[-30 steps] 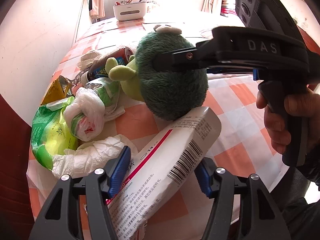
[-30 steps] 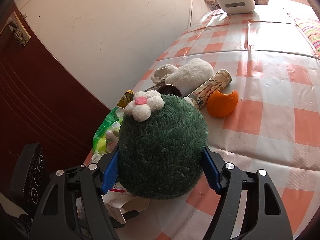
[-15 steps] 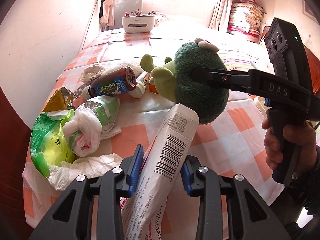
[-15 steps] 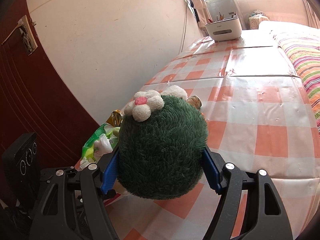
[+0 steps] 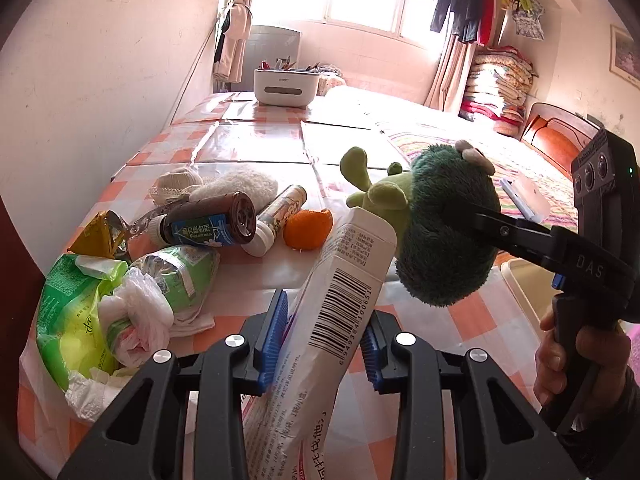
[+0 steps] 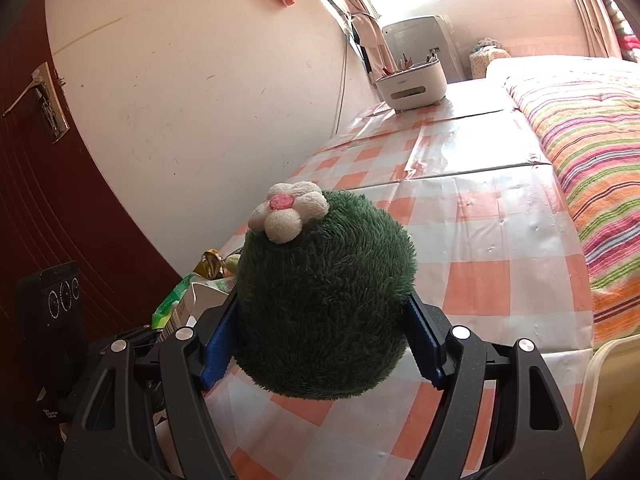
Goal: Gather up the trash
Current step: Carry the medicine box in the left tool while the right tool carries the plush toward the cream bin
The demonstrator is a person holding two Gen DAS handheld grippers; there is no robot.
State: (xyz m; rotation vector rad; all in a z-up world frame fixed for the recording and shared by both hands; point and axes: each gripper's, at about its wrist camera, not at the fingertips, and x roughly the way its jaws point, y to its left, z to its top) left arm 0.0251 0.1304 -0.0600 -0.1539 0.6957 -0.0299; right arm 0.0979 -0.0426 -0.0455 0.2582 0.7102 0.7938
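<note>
My left gripper [image 5: 322,338] is shut on a white medicine box [image 5: 340,296] with a barcode and holds it upright above the checked table [image 5: 256,148]. My right gripper [image 6: 320,340] is shut on a dark green plush toy [image 6: 324,300] with a white flower, lifted over the table's near edge; the toy also shows in the left wrist view [image 5: 440,232]. On the table lie a brown bottle [image 5: 208,226], an orange peel [image 5: 308,228], a white tube [image 5: 276,216], a green wrapper [image 5: 68,320], crumpled plastic bags [image 5: 136,320] and a yellow foil packet [image 5: 100,232].
A white organizer box [image 5: 286,86] stands at the table's far end. A wall runs along the left, with a brown door [image 6: 48,200]. A striped bed [image 6: 592,152] lies to the right. A cream bin rim [image 6: 600,384] sits below the table's right corner. A white sock [image 5: 236,184] lies behind the bottle.
Both grippers have risen and pulled back from the table with their loads. The medicine box now stands more upright. The plush toy has moved right, uncovering the orange peel and the tube.
</note>
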